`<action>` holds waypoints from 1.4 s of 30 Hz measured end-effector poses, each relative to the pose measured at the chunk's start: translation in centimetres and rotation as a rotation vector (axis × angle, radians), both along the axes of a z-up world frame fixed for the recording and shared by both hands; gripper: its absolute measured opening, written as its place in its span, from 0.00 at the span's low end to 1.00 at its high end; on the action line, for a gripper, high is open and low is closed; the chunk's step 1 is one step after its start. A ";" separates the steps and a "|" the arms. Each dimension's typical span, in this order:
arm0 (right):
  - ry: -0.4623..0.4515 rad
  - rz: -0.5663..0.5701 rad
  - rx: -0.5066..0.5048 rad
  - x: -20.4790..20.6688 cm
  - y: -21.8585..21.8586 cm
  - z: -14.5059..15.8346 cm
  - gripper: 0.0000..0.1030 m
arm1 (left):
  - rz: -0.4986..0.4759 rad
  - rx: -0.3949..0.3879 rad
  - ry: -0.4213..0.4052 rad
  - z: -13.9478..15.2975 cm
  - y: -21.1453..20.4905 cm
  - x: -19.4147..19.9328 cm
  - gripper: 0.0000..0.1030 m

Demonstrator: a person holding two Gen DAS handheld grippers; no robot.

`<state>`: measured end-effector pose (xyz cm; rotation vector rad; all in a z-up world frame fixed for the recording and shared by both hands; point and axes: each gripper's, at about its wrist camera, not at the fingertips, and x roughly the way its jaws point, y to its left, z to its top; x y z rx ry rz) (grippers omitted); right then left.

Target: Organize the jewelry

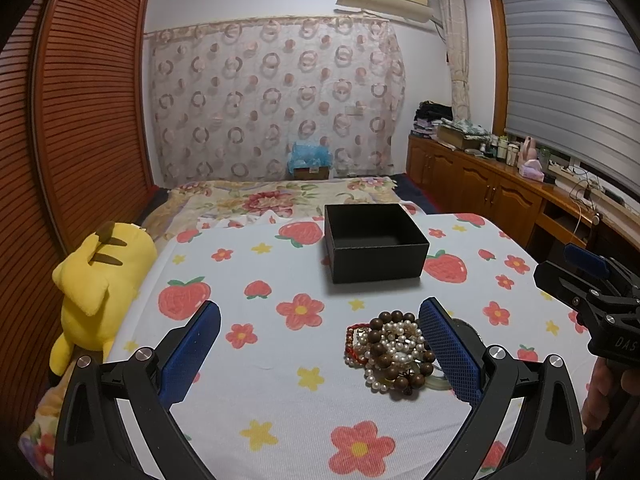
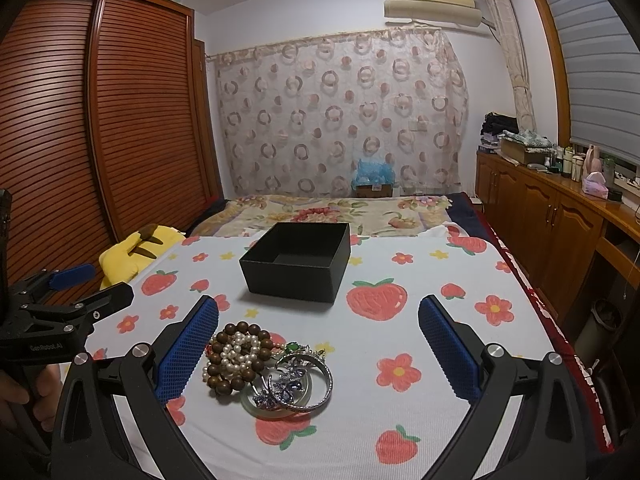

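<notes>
Both grippers hover low over the bed w/ the jewelry pile between them, prob. so either can pick a piece first. Left gripper [image 1: 320, 354] has its jaws wide apart, nothing held; the pile [image 1: 394, 354] sits lower centre-right in the left wrist view, just inside the right-hand blue finger. Right gripper [image 2: 318, 354] is likewise spread wide and holds nothing; in the right wrist view the pile is lower centre-left, touching or nearly touching the left-hand blue finger, can't tell which.

One black box [image 2: 298, 266], lid off, empty inside as far as visible, stands past the pile at mid-frame, mouth up, likely placed to receive the pieces. Nothing is in it yet, so I judge the sorting not started.

Count: 1 brown wooden bead bracelet [image 2: 224, 354], pearl strands [image 2: 240, 354] tangled (number unclear), 1 silver bangle [image 2: 320, 384], 1 pale green bangle [image 2: 256, 404], 1 blue-stone brooch [image 2: 286, 382], red cord [image 1: 352, 344]. 1 yellow plush toy [image 1: 96, 280] at left edge.
</notes>
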<state>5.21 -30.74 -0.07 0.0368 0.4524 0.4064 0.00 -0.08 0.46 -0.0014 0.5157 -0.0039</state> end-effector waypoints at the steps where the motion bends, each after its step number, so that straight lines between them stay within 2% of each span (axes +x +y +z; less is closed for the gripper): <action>1: 0.000 0.000 0.000 0.0 0.0 0.0 0.98 | 0.001 0.000 0.000 0.0 0.0 0.0 0.94; 13: -0.001 0.001 -0.001 -0.1 0.0 0.0 0.98 | -0.001 0.000 -0.002 -0.1 0.0 -0.1 0.94; 15: -0.001 0.001 -0.001 -0.1 0.0 0.0 0.98 | -0.001 0.000 -0.001 1.0 -0.3 -0.4 0.94; 42: -0.004 0.002 -0.001 0.0 -0.2 -0.3 0.98 | -0.001 -0.003 -0.003 0.7 -0.2 -0.4 0.94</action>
